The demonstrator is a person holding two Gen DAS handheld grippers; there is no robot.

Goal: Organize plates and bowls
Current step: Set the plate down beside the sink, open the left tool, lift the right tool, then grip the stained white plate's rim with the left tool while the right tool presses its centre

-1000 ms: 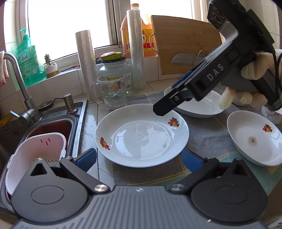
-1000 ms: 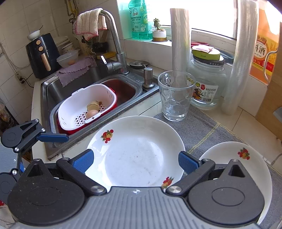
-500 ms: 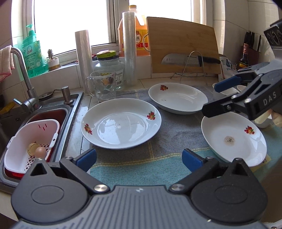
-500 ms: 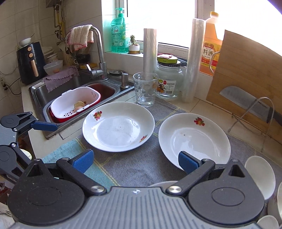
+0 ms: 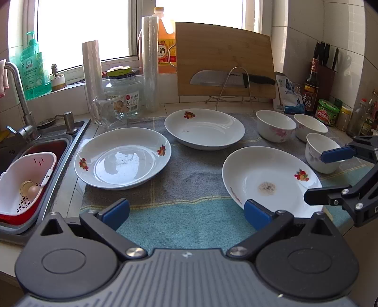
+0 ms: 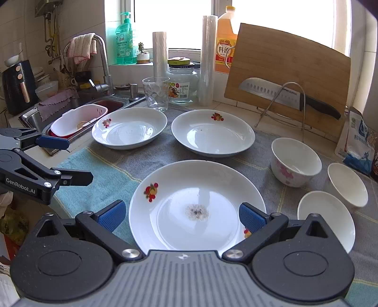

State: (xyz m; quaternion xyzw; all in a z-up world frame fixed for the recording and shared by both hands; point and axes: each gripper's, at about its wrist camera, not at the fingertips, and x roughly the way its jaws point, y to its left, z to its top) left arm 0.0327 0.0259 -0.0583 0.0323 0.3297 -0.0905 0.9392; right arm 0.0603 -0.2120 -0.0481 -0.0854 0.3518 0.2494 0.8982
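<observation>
I held both claws spread and empty, my right claw (image 6: 180, 217) just before the stained plate (image 6: 197, 205) on the towel (image 6: 99, 170), nearer than my left claw (image 5: 186, 211), the bowls (image 6: 295, 160) lying beyond that plate's right.

Bright window (image 6: 189, 21) above white-tiled wall (image 5: 342, 42) and counter.

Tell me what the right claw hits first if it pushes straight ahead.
Probably the stained plate directly ahead: the open right claw frames its near rim. Height above it is unclear, so it might pass over.
</observation>
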